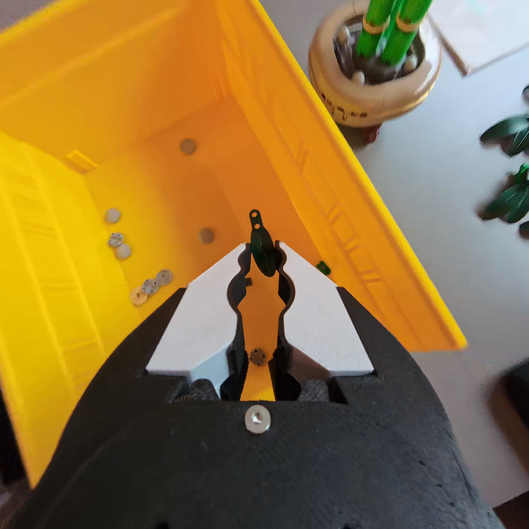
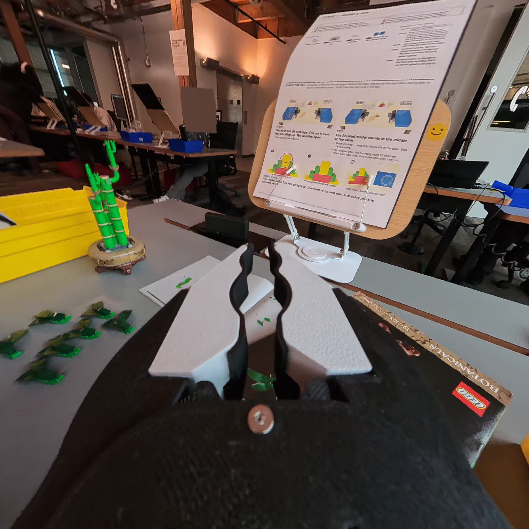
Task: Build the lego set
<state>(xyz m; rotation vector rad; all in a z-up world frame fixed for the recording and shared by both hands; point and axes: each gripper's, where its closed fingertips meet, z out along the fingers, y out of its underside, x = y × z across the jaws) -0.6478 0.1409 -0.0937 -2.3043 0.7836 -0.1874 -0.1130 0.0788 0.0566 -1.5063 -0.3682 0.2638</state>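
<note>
My left gripper (image 1: 263,243) is inside the yellow bin (image 1: 114,86), shut on a dark green leaf piece (image 1: 262,252) whose two-hole stem sticks out past the fingertips. Several small round grey and tan pieces (image 1: 150,286) and a small green piece (image 1: 323,267) lie on the bin floor. The bamboo model (image 2: 110,211) of green stalks stands in a tan pot on the grey table next to the bin; it also shows in the left wrist view (image 1: 375,57). My right gripper (image 2: 261,246) hovers above the table, nearly shut with a narrow gap and nothing between its fingers.
Several built green leaf clusters (image 2: 71,335) lie on the table at left. An open booklet (image 2: 206,274) lies ahead of the right gripper. The dark set box (image 2: 429,372) lies at right. A page stand (image 2: 352,128) stands at the table's far edge. Some 55 cm of space lies between my two pairs of fingers.
</note>
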